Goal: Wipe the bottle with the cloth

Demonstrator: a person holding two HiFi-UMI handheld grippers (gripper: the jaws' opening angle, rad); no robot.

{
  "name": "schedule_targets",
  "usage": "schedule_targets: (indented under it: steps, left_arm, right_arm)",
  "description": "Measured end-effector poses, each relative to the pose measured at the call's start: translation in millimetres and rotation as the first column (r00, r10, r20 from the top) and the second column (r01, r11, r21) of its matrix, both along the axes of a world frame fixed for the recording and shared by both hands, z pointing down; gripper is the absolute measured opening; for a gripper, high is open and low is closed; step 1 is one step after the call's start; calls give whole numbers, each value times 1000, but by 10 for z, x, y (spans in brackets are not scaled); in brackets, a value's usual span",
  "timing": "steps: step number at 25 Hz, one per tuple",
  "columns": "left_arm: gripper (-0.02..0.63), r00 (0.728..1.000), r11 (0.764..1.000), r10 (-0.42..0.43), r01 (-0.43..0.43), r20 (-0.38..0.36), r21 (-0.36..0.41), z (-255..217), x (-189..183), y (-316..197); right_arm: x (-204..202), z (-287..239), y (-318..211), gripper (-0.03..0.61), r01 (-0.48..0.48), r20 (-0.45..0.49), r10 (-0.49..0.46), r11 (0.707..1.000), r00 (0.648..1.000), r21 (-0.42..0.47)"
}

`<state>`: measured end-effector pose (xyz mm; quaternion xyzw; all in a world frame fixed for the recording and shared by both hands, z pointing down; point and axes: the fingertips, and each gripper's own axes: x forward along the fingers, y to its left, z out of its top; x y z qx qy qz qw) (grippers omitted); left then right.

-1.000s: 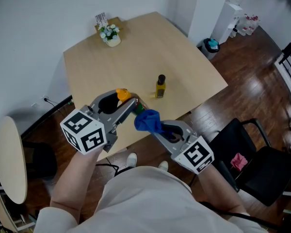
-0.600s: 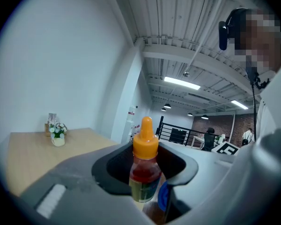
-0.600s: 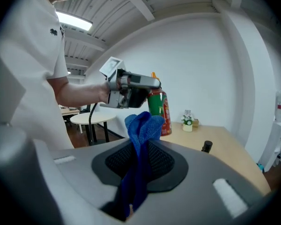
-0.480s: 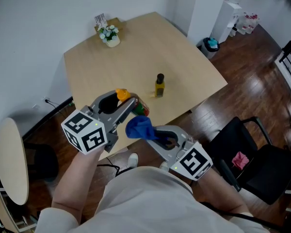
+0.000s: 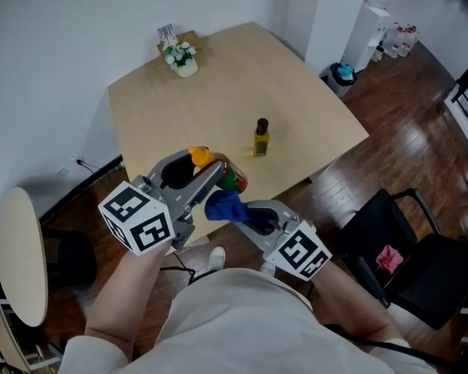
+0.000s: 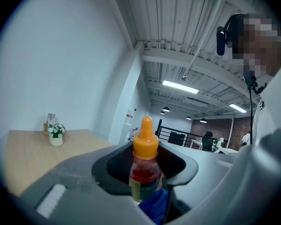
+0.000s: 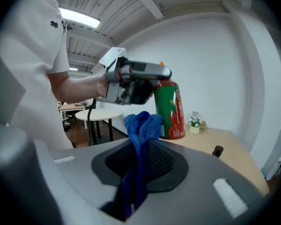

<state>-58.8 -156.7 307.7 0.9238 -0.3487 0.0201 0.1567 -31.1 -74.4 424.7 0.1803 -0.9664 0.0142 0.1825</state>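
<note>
My left gripper (image 5: pixel 212 171) is shut on a bottle (image 5: pixel 228 177) with an orange dropper cap (image 5: pixel 200 157) and a red and green label. It holds the bottle in the air above the table's near edge. In the left gripper view the bottle (image 6: pixel 144 168) stands upright between the jaws. My right gripper (image 5: pixel 235 211) is shut on a blue cloth (image 5: pixel 223 206), whose bunched end sits just under the bottle. The cloth (image 6: pixel 157 208) shows at the bottle's lower right side there. The right gripper view has the cloth (image 7: pixel 141 134) rising in front of the bottle (image 7: pixel 169 109).
A small yellow bottle with a black cap (image 5: pixel 260 138) stands on the wooden table (image 5: pixel 218 92). A flower pot (image 5: pixel 184 59) sits at the table's far corner. A black chair (image 5: pixel 409 255) is at the right, and a round white side table (image 5: pixel 15 255) at the left.
The right gripper has carried the blue cloth left and slightly down, from beside the bottle to just under it. The left gripper and bottle have stayed almost still.
</note>
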Motion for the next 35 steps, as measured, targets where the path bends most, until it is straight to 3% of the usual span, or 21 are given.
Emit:
schedule_targets:
  steps: [5,11,17,22,24,27,35]
  left_arm:
    - [160,1000,1000,-18,18,-2,5,-40,-77,75]
    - [160,1000,1000,-13,13,13,13,-41,-118,147]
    - [160,999,999,32,-32,34,13,10,-46,222]
    - [160,997,998,62,-62,45,1,68,8,234]
    - [160,997,998,69,-69,46,-1,80,19,246]
    - [160,996,997,72,-72,45,-1,81,13,243]
    - [160,997,998,67,-68,44,10,44,-34,237]
  right_arm:
    - [146,438,31,81,-36,-59,31,997,998,-73]
    - [557,348,-130,81,-135,-49,132,989,990,-67]
    - [809,-327,-429,81,-221,54,219,975,974,27]
    - [547,-1168,-382,80,-172,172,142,970,975,173]
    - [408,-1262,-310,81,-138,160,105,969,982,207]
    - [306,-1120,-251,81,-118,104,98,971,990,206]
    - [504,-317,-339,81,-181,9,181,982,983,59]
